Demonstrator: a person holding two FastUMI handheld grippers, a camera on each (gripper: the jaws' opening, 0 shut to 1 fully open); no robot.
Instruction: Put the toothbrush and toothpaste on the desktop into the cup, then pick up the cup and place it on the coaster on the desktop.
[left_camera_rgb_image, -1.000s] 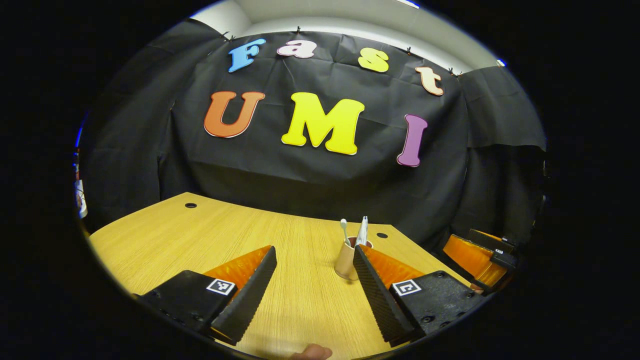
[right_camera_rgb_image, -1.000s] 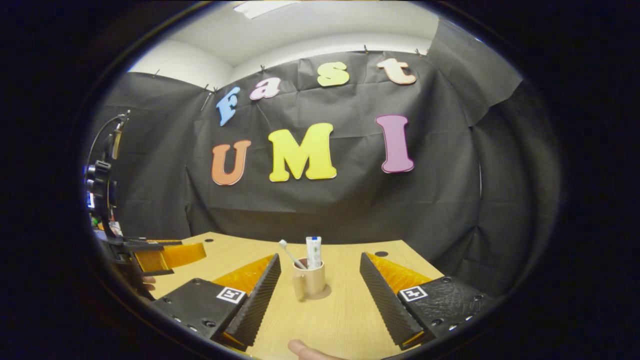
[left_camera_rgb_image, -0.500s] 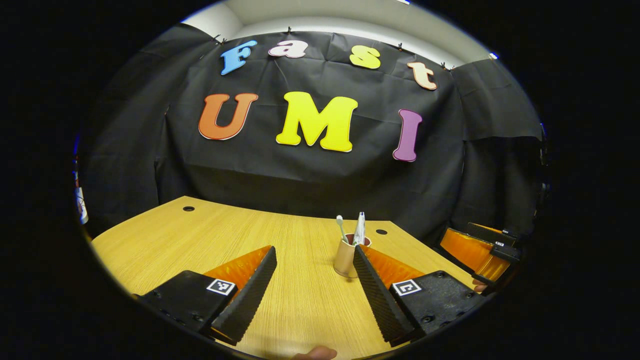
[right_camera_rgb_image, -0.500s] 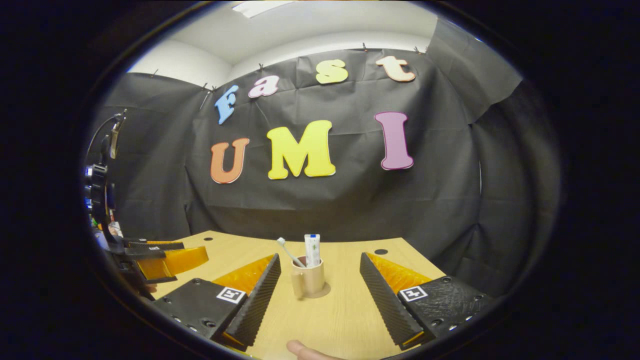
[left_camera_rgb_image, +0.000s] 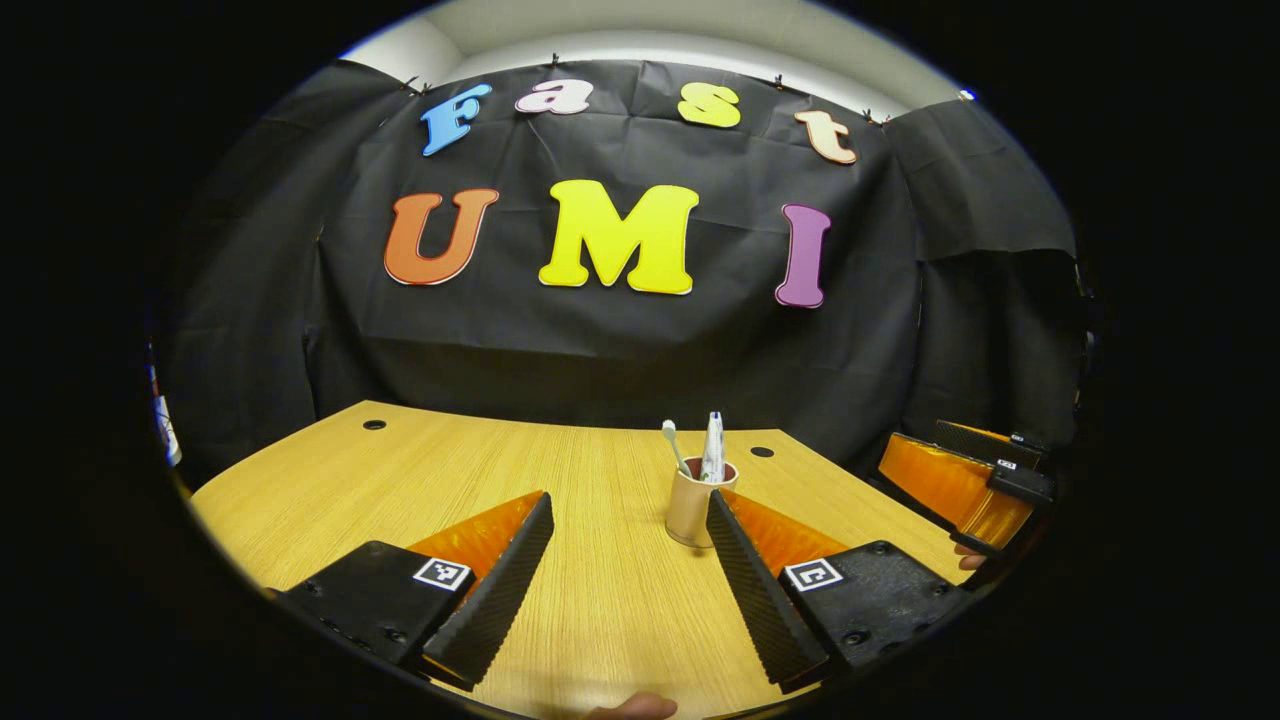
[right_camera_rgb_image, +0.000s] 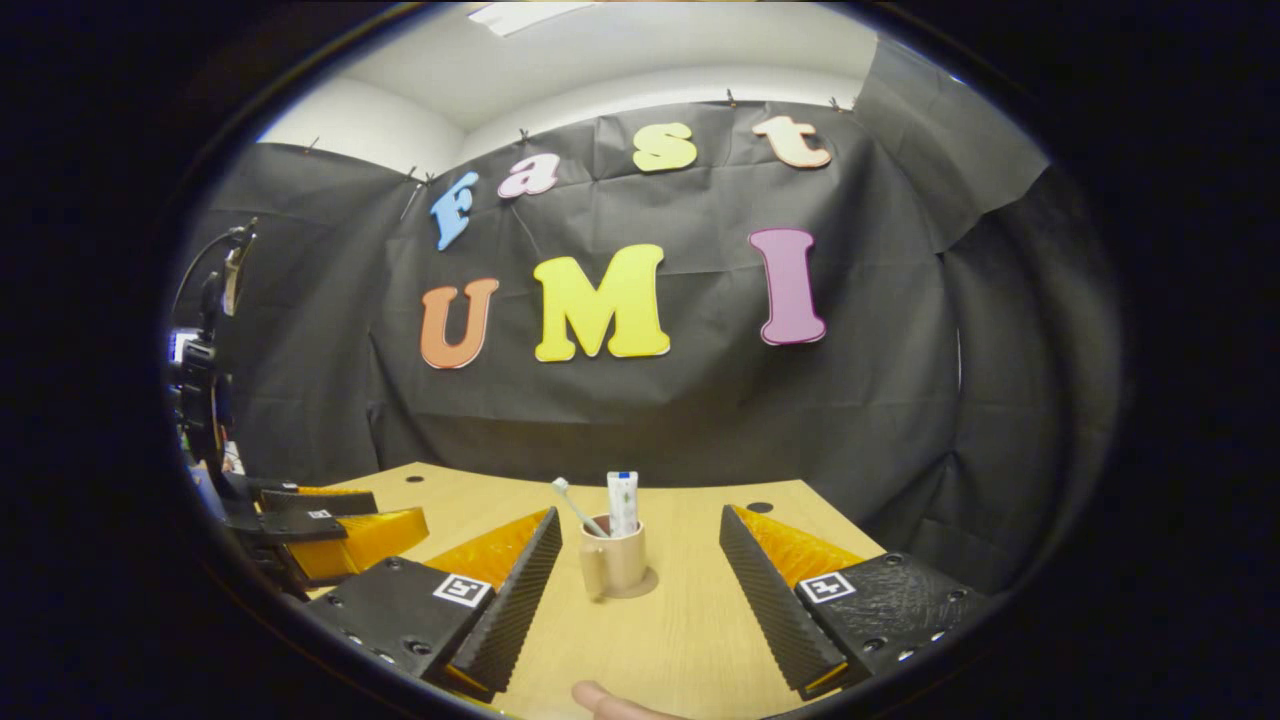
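A tan cup (right_camera_rgb_image: 615, 562) with a handle stands upright on a round coaster (right_camera_rgb_image: 645, 584) on the wooden desk (right_camera_rgb_image: 690, 640). A white toothbrush (right_camera_rgb_image: 576, 506) and a toothpaste tube (right_camera_rgb_image: 622, 501) stick up out of it. My right gripper (right_camera_rgb_image: 640, 515) is open, short of the cup and not touching it. In the left gripper view the same cup (left_camera_rgb_image: 691, 511) with the toothbrush (left_camera_rgb_image: 672, 446) and the toothpaste (left_camera_rgb_image: 713, 456) sits just beyond my open left gripper (left_camera_rgb_image: 629, 500), close to its right finger. The right gripper (left_camera_rgb_image: 962, 484) hangs at the far right there.
The desk (left_camera_rgb_image: 340, 480) has two cable holes, one far left (left_camera_rgb_image: 374, 424) and one behind the cup (left_camera_rgb_image: 762, 451). The left gripper (right_camera_rgb_image: 335, 524) hovers at the desk's left edge in the right gripper view. A thumb tip (right_camera_rgb_image: 600, 698) shows at the bottom.
Both grippers have drifted slightly while staying open. In the right gripper view the left gripper has slid a little rightward and lower. The cup and its contents have not moved.
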